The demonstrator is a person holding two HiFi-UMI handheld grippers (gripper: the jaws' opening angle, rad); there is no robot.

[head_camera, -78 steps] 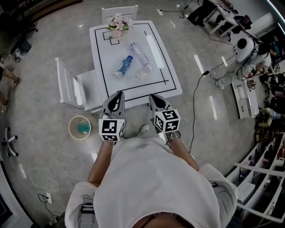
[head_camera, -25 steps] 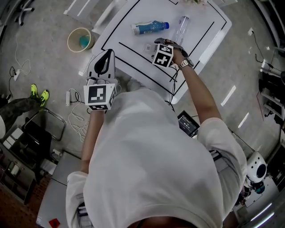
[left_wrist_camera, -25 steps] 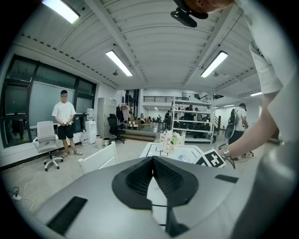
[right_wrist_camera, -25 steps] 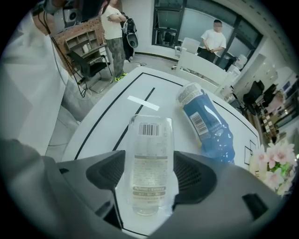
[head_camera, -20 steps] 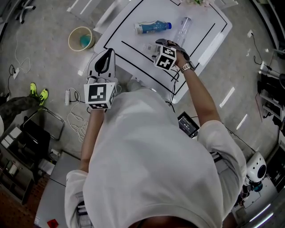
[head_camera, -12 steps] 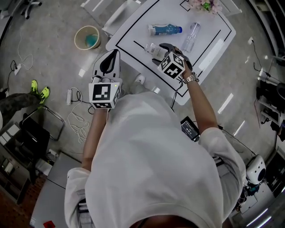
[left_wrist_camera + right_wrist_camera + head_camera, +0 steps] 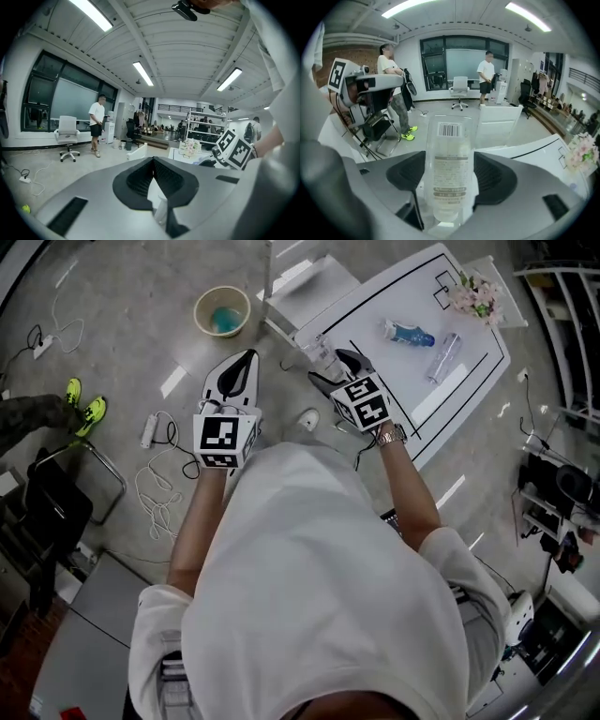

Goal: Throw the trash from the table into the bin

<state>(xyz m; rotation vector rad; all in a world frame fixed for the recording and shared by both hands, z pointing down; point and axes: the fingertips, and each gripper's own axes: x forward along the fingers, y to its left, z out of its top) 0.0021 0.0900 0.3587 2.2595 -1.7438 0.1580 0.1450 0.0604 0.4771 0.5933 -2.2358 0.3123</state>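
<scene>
The round cream bin [image 7: 200,317] stands on the floor off the tabletop's left corner, well apart from both tools. The left gripper [image 7: 247,356] points toward it, jaws closed on nothing. Within the last second the right gripper [image 7: 337,357] has lifted the small clear plastic bottle [image 7: 449,159] from the white table [image 7: 375,296] and carried it past the near edge, jaws clamped on its body. The pick looks done; the carry to the bin remains. A blue-labelled bottle [image 7: 407,334] and a long clear bottle [image 7: 443,357] still lie mid-tabletop.

Left gripper [image 7: 153,164], jaws together; beyond, a white office chair [image 7: 67,136] and a standing person [image 7: 97,123].
</scene>
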